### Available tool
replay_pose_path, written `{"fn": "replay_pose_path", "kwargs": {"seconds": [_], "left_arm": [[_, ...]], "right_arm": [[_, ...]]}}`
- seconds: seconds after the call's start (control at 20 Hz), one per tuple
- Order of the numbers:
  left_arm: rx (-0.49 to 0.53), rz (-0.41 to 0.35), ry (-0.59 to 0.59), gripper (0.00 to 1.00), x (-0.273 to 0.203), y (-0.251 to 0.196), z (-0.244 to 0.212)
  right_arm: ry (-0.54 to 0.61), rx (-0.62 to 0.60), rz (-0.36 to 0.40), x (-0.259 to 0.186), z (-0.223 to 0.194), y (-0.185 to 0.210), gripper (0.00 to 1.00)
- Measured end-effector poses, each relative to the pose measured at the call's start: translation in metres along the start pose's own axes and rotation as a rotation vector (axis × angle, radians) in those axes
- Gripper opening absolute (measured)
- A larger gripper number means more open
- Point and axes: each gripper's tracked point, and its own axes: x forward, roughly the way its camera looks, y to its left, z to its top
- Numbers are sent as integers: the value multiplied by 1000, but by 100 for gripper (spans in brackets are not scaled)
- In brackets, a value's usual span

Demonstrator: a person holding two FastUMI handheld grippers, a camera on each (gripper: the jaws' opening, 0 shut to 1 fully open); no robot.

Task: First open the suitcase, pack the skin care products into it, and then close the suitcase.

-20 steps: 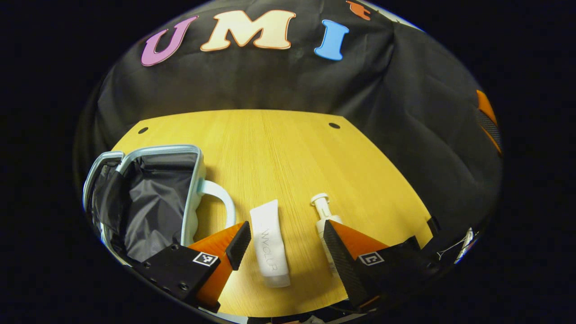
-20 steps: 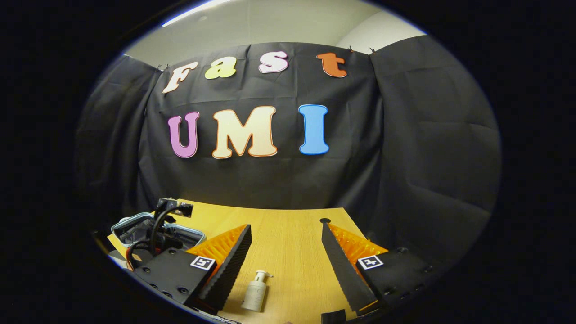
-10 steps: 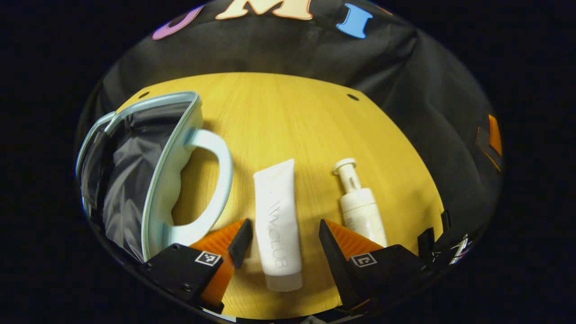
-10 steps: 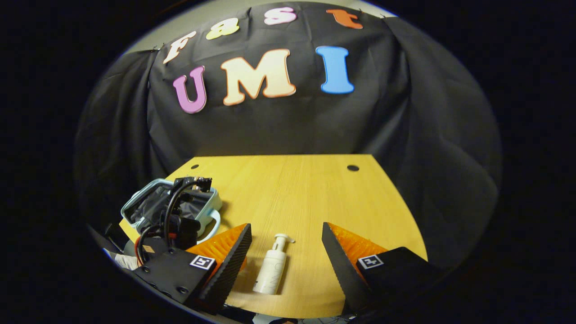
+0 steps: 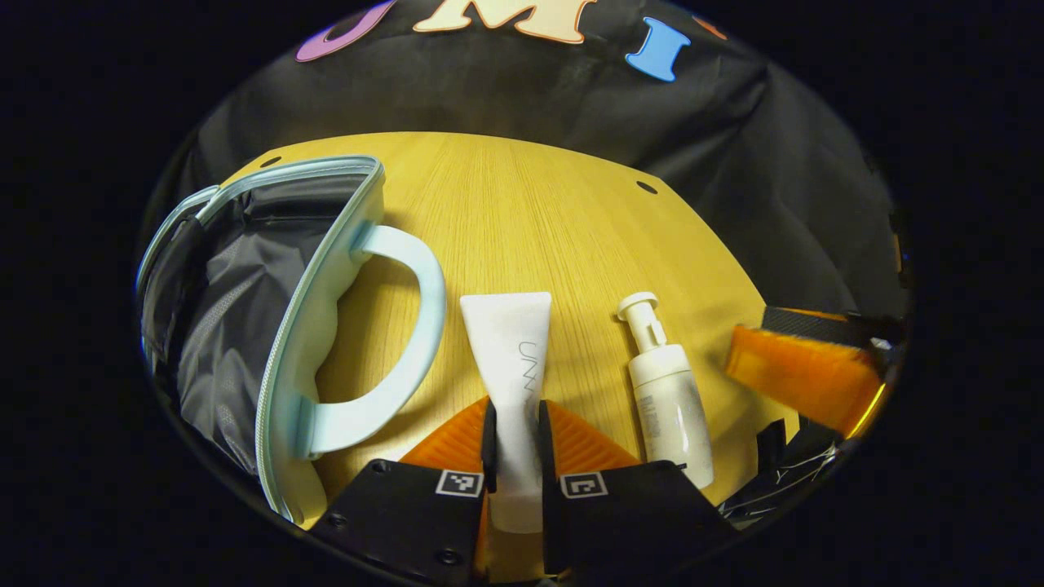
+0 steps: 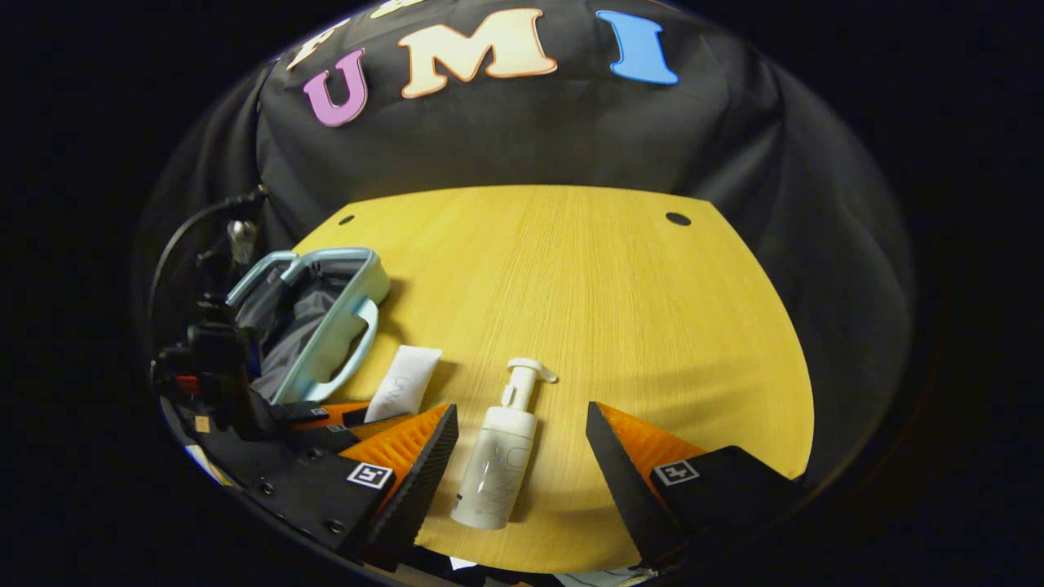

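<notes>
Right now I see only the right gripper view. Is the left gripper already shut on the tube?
Observer: Yes. In the left gripper view, both fingers of the left gripper press on the tube.
Operator: Which part of it do they hold?
Observer: The narrow part just above the cap, near the camera. The wide flat end points away, toward the wall.

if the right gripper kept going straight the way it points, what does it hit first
Most likely the pump bottle, lying on the table between the open fingers of the right gripper. Depth is hard to judge, so it might meet the bare tabletop just beyond it.
</notes>
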Motion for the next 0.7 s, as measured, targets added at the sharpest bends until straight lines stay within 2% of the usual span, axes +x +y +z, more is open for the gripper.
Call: {"fn": "replay_pose_path", "kwargs": {"seconds": [0.35, 0.4, 0.5, 0.65, 0.7], "left_arm": [[17, -21, 7, 18, 1, 0, 0], [24, -24, 10, 18, 0, -1, -1], [39, -28, 11, 14, 0, -2, 0], [69, -44, 16, 7, 2, -7, 1], [81, -51, 22, 6, 3, -9, 1]], "right_arm": [[206, -14, 14, 33, -55, 13, 99], [237, -11, 28, 36, -65, 17, 92], [217, 1, 29, 37, -63, 19, 61], [212, 11, 28, 38, -64, 20, 53], [201, 31, 35, 38, -61, 20, 53]]}}
